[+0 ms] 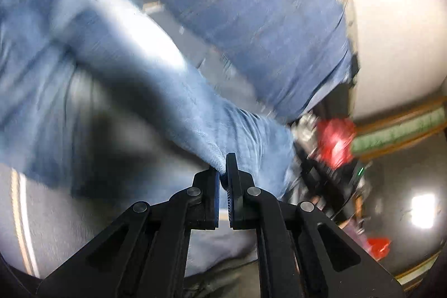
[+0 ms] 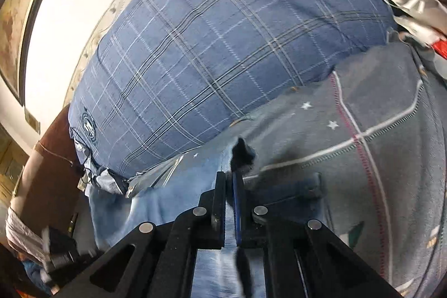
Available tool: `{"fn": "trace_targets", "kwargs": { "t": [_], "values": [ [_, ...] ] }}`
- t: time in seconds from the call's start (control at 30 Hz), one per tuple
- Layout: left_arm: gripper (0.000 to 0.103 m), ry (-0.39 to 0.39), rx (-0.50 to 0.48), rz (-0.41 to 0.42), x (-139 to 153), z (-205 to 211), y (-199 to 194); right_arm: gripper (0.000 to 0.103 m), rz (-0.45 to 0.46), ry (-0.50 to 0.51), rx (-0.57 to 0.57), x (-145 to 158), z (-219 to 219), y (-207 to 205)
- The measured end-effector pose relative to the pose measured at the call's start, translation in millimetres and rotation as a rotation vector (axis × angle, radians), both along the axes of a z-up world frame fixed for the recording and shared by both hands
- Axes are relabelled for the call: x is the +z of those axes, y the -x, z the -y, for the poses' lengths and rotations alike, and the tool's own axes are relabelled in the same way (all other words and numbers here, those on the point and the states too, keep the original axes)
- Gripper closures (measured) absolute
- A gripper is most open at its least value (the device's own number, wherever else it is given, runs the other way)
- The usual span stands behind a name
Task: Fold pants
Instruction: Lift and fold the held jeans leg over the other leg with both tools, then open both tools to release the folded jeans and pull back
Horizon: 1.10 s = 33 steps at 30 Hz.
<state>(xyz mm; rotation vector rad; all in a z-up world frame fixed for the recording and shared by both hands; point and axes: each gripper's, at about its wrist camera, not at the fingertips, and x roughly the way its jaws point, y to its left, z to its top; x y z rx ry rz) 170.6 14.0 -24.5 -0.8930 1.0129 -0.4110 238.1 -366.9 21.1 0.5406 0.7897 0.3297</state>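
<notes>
The pants are light blue jeans [image 1: 92, 69]. In the left wrist view they hang in a long fold that runs from the upper left down to my left gripper [image 1: 223, 168], which is shut on a pinch of the denim. In the right wrist view the jeans [image 2: 167, 186] drape to the left below my right gripper [image 2: 228, 176], which is shut on a denim edge that sticks up past the tips. Both views are blurred by motion. The rest of the pants is hidden under the grippers.
A blue plaid pillow [image 2: 218, 46] lies ahead on a grey bedsheet with stars and stripes [image 2: 377, 130]. A white wall [image 1: 391, 27] stands behind. Red clutter [image 1: 335, 141] sits beside the bed, and crumpled clothes [image 2: 413, 10] lie at the upper right.
</notes>
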Motion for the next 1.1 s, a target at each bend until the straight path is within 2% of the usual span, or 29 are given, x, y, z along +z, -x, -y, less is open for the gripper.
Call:
{"fn": "trace_targets", "kwargs": {
  "t": [0.03, 0.13, 0.23, 0.27, 0.3, 0.4, 0.47, 0.53, 0.57, 0.63, 0.67, 0.7, 0.77, 0.83, 0.87, 0.93, 1.0, 1.1],
  "values": [
    [0.100, -0.041, -0.021, -0.016, -7, 9, -1, 0.100, -0.021, 0.018, -0.009, -2, 3, -1],
    [0.100, -0.096, -0.054, -0.086, -31, 27, -6, 0.100, -0.146, 0.136, -0.068, -26, 9, -11],
    [0.100, -0.108, -0.051, -0.109, -40, 30, -4, 0.100, -0.254, 0.178, -0.068, -49, 9, -21],
    [0.100, -0.101, -0.052, -0.090, -36, 29, -2, 0.100, -0.260, 0.186, -0.074, -52, 9, -22],
    [0.100, -0.101, -0.053, -0.050, -27, 30, 0, 0.100, -0.228, 0.171, -0.075, -47, 9, -19],
    [0.100, -0.108, -0.061, 0.055, -8, 33, 8, 0.100, -0.092, 0.191, -0.116, -15, 12, -5],
    [0.100, -0.137, -0.075, 0.045, -11, 37, 7, 0.100, -0.068, 0.211, -0.135, -8, 13, -4],
    [0.100, -0.209, -0.079, 0.013, -23, 43, 4, 0.100, -0.101, 0.196, -0.120, -18, 15, -9],
    [0.100, -0.236, -0.084, -0.002, -27, 45, 4, 0.100, -0.133, 0.152, -0.083, -28, 14, -13],
    [0.100, -0.268, -0.104, -0.034, -36, 51, 3, 0.100, -0.179, 0.114, -0.047, -38, 14, -14],
    [0.100, -0.276, -0.113, -0.044, -38, 53, 3, 0.100, -0.189, 0.128, -0.039, -40, 12, -11],
    [0.100, -0.284, -0.117, -0.049, -38, 53, 3, 0.098, -0.190, 0.153, -0.035, -38, 10, -8],
    [0.099, -0.283, -0.125, -0.065, -40, 52, 3, 0.086, -0.186, 0.206, -0.034, -36, 5, 3],
    [0.098, -0.268, -0.128, -0.090, -42, 48, 2, 0.061, -0.199, 0.253, -0.054, -36, 3, 19],
    [0.096, -0.259, -0.133, -0.101, -43, 46, 1, 0.058, -0.205, 0.263, -0.065, -39, 3, 25],
    [0.087, -0.241, -0.140, -0.112, -44, 45, 4, 0.056, -0.221, 0.275, -0.093, -41, 6, 37],
    [0.087, -0.233, -0.138, -0.114, -43, 45, 4, 0.056, -0.253, 0.251, -0.111, -49, 13, 49],
    [0.087, -0.197, -0.135, -0.117, -44, 40, 3, 0.056, -0.289, 0.147, -0.072, -63, 19, 55]
  ]
}}
